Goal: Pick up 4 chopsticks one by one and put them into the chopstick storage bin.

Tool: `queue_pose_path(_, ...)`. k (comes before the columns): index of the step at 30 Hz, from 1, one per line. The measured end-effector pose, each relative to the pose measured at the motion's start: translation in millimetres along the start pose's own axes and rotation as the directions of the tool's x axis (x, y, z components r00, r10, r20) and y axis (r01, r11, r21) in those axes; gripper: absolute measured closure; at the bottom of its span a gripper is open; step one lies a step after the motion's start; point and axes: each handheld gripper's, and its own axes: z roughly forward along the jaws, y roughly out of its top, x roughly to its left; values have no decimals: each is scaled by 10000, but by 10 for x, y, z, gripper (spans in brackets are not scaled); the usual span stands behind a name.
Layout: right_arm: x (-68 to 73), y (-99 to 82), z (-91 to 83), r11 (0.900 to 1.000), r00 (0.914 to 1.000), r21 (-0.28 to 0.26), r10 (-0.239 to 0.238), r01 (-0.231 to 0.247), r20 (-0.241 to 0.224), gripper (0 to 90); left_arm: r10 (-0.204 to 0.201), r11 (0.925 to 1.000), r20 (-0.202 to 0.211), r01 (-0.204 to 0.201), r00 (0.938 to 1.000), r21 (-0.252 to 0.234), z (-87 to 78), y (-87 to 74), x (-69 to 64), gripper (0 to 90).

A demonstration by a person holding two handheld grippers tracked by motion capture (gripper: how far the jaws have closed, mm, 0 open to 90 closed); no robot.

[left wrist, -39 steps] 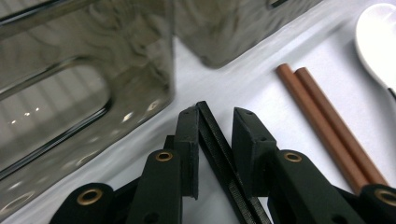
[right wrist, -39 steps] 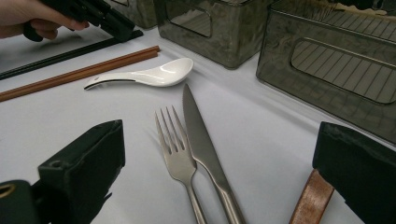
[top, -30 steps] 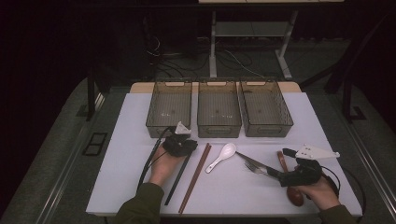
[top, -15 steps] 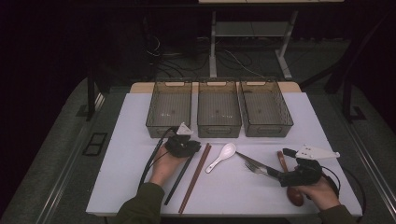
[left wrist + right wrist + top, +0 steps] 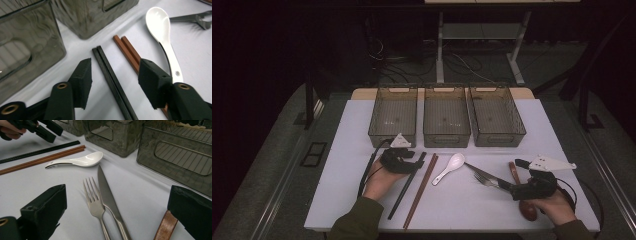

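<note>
Left gripper view: left gripper [image 5: 113, 75] jaws apart, just been opening, astride black chopsticks [image 5: 110, 75] lying free on table [image 5: 342, 170] nr front-left edge, pads not touching. Right gripper [image 5: 120, 212] wide apart over fork [image 5: 93, 200] & knife [image 5: 107, 192], nr front-right corner.

Room dim and dark at the edges – only the white surface [image 5: 557, 125] is lit. Gripper views sharp; soft shadows, mild glare on the spoon [image 5: 85, 160].
</note>
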Motion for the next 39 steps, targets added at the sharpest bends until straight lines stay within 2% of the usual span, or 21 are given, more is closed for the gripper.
queue_pose_path(3, 2, -1, -2, 10000, 10000, -1, -7, 7, 11, 27, -227, 9995, 86, 229, 9997, -226, -93, -37, -11, 410)
queue_pose_path(5, 1, -2, -1, 10000, 10000, 2, -3, 3, 12, 27, -203, 9984, 74, 206, 9998, -532, -155, -75, -32, 397)
queue_pose_path(8, -1, -2, -3, 10000, 10000, 6, 7, -7, 18, 27, -209, 9974, 66, 213, 9998, -689, -243, -148, -61, 393)
queue_pose_path(13, 1, -3, -4, 10000, 10000, 3, 1, -1, 29, 27, -310, 9952, -147, 295, 9994, -932, -380, -315, -97, 474)
queue_pose_path(16, 6, -4, -4, 10000, 10000, 18, -1, 1, 47, 27, -571, 9927, 128, 581, 9983, -1061, -438, -415, -122, 555)
queue_pose_path(21, 5, -7, -5, 10000, 10000, 24, 13, -13, 86, 27, -506, 9954, 302, 529, 9983, -799, -476, -490, -191, 658)
queue_pose_path(25, 4, -8, -8, 10000, 10000, 11, 6, -7, 96, 27, -532, 9978, 374, 546, 9979, -367, -445, -511, -214, 714)
queue_pose_path(30, 1, -8, -10, 10000, 9999, 21, -2, 1, 120, 27, -547, 9985, 418, 547, 9976, -1, -406, -515, -221, 741)
queue_pose_path(34, -3, -7, -5, 10000, 9999, 37, -30, 30, 128, 27, -401, 9987, 435, 386, 9983, 329, -377, -515, -227, 751)
queue_pose_path(39, 1, -7, -6, 10000, 9999, 33, -44, 44, 124, 27, -325, 9982, 353, 307, 9988, 519, -346, -514, -243, 769)
